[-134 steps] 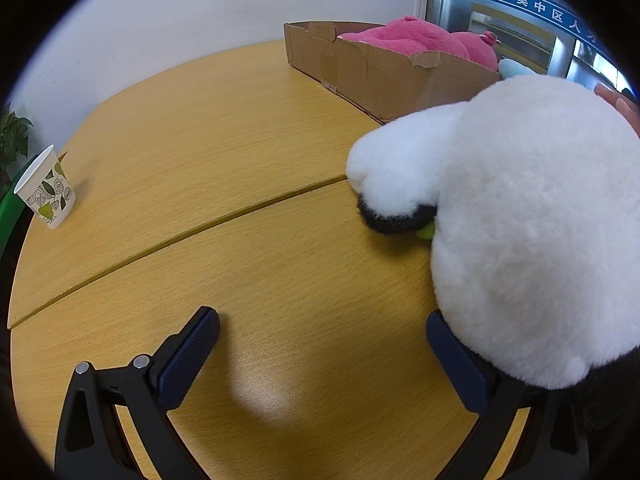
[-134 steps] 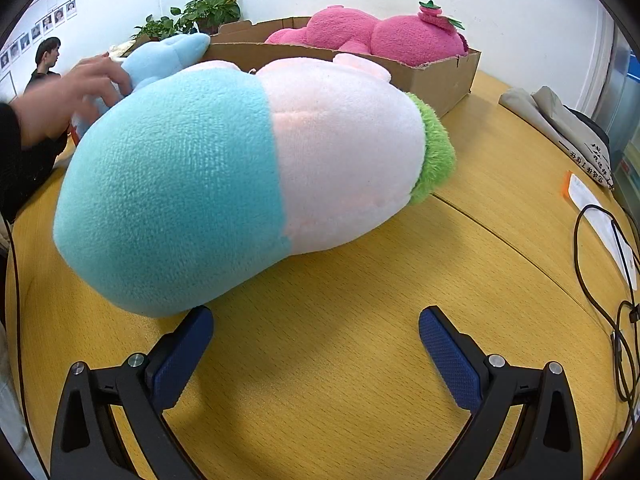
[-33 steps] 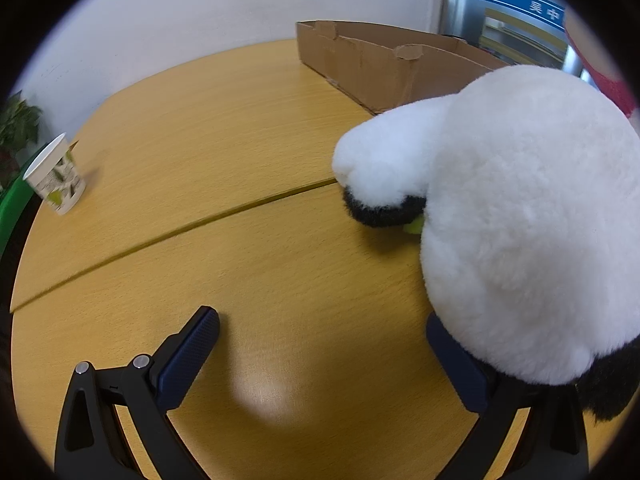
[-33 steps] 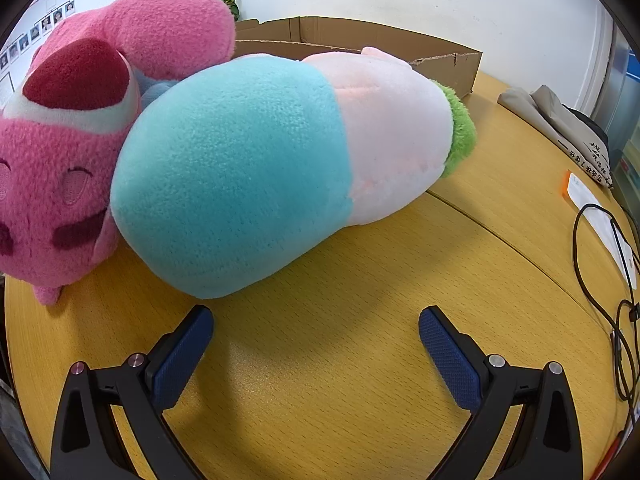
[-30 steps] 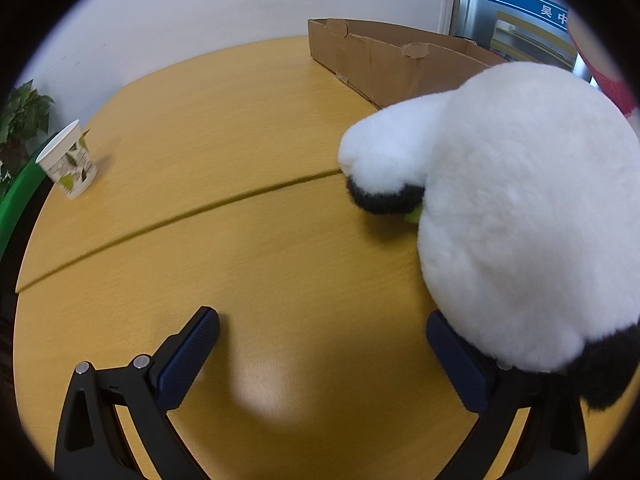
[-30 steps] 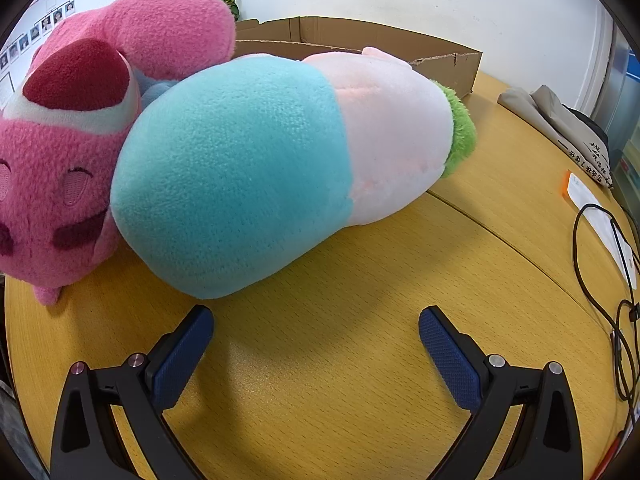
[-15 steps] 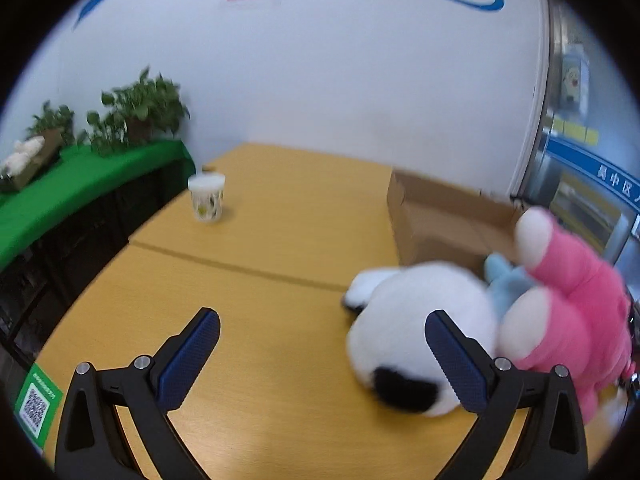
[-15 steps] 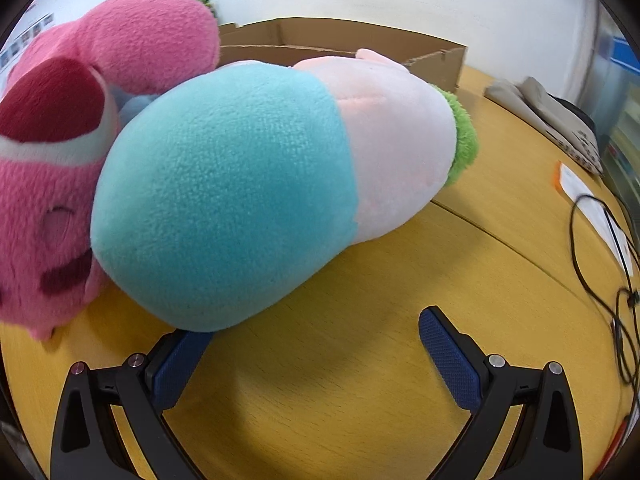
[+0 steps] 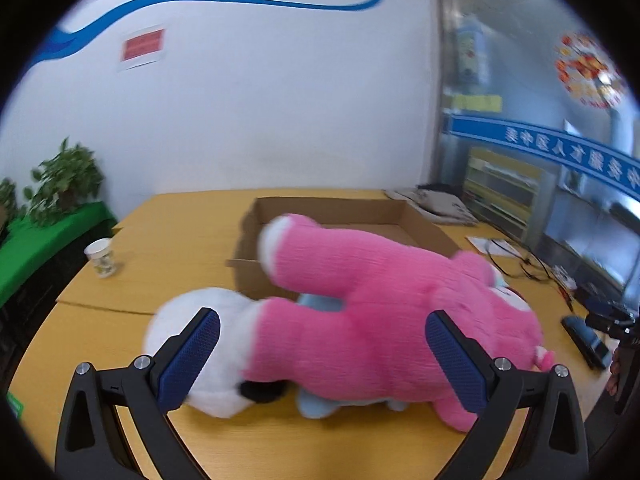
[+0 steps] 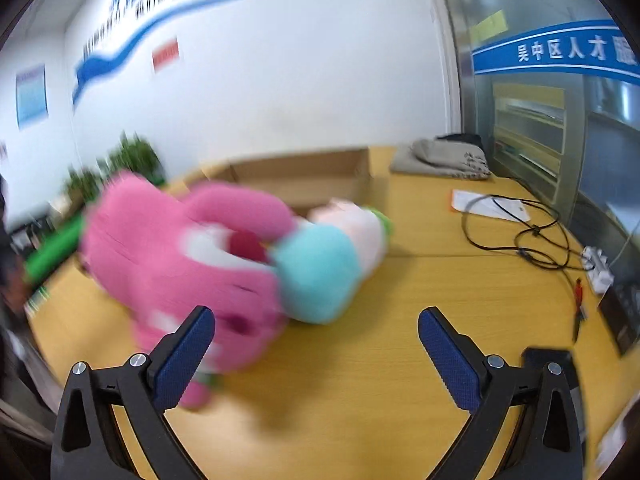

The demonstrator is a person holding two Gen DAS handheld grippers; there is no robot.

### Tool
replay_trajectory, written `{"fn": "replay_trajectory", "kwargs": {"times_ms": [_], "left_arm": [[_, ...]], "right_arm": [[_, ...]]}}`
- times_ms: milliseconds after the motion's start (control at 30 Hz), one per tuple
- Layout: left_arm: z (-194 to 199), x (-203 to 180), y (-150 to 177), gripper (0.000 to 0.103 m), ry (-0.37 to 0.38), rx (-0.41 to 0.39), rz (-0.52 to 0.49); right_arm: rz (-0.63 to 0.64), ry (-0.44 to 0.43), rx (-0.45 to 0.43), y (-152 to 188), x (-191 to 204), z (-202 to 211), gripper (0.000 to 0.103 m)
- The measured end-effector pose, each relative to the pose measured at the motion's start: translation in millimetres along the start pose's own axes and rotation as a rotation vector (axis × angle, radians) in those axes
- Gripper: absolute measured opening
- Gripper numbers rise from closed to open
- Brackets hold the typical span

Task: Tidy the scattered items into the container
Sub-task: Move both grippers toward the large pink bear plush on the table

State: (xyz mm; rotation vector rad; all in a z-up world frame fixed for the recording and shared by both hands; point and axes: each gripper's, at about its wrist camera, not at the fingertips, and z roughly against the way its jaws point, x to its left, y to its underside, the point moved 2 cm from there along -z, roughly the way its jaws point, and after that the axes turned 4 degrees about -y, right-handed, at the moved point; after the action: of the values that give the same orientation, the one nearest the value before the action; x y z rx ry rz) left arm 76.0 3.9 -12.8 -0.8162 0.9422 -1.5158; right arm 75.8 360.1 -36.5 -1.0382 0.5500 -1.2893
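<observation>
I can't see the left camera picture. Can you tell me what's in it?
A big pink plush toy lies on a wooden table, partly over a white plush toy. Behind them sits an open cardboard box. The open left gripper frames the toys.

white wall (image 9: 280, 112) with a blue wave stripe (image 9: 224, 0) toward 12 o'clock, potted plants (image 9: 66, 184) at 9 o'clock, glass partition (image 10: 560, 120) at 3 o'clock, wooden desk (image 10: 420, 320) below.

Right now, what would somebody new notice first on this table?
The big bright pink plush toy sprawled across the wooden table, lying over a white plush toy and a turquoise-and-pink plush toy. Behind the pile stands an open brown cardboard box, with no toys visible inside.
</observation>
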Motion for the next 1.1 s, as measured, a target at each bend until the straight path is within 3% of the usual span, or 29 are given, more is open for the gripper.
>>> {"fn": "replay_trajectory", "kwargs": {"times_ms": [167,400,667,1100], "left_arm": [[-4,-34,5,0.102,0.041,0.039,-0.037],[2,-33,12,0.102,-0.038,0.041,-0.009],[3,-29,21,0.102,-0.026,0.068,0.015],[-8,-30,21,0.102,0.028,0.096,0.005]], "right_arm": [[-0.137,-0.037,0.029,12,54,-13,0.103],[-0.105,0.103,0.052,18,89,-34,0.103],[-0.054,0.157,0.102,16,95,-51,0.103],[-0.046,0.185,0.084,10,97,-49,0.103]]}}
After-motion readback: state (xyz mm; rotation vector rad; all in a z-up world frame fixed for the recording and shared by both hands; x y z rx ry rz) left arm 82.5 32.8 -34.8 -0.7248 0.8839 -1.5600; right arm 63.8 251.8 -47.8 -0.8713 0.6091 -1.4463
